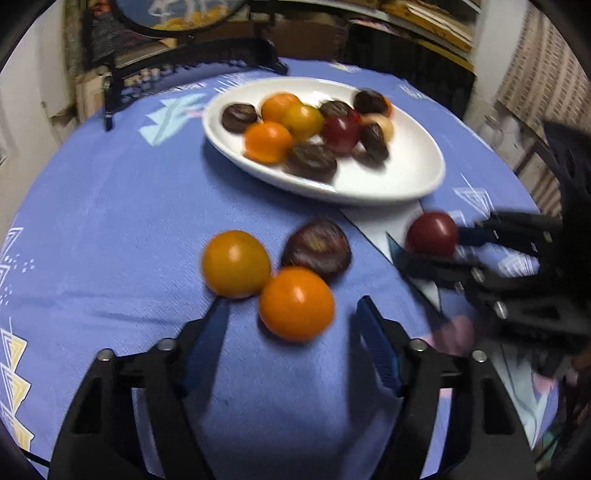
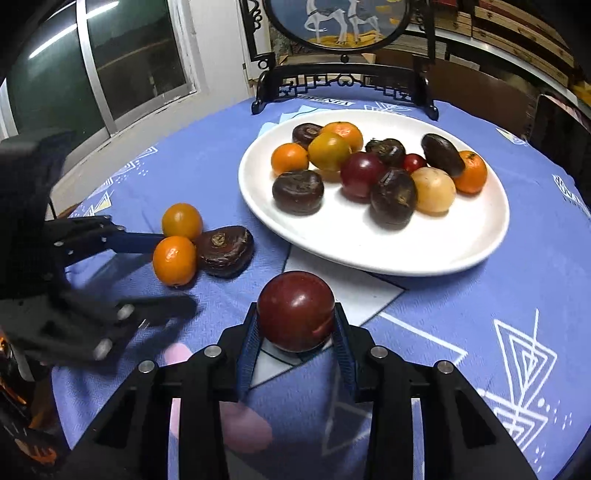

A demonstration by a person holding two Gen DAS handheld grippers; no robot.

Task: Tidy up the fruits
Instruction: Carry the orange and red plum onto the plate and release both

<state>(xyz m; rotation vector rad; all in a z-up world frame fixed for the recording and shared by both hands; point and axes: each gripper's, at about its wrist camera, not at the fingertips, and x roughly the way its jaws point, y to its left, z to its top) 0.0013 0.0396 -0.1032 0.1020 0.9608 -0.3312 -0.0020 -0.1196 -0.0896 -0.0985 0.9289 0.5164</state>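
Note:
A white plate (image 1: 413, 177) (image 2: 443, 251) holds several orange, dark brown and red fruits. On the blue cloth lie an orange fruit (image 1: 296, 303) (image 2: 174, 260), a yellow-orange fruit (image 1: 236, 263) (image 2: 182, 221) and a dark brown fruit (image 1: 317, 249) (image 2: 225, 250), all touching. My left gripper (image 1: 291, 317) (image 2: 162, 273) is open, its fingers either side of the orange fruit. My right gripper (image 2: 297, 325) (image 1: 430, 243) is shut on a red fruit (image 2: 295, 311) (image 1: 432, 233) near the plate's front edge.
A dark carved stand with a round picture panel (image 2: 340, 22) (image 1: 177, 22) stands behind the plate at the table's far edge. The round table's blue patterned cloth (image 1: 110, 221) (image 2: 498, 314) drops off on all sides. A window (image 2: 110, 62) is at far left.

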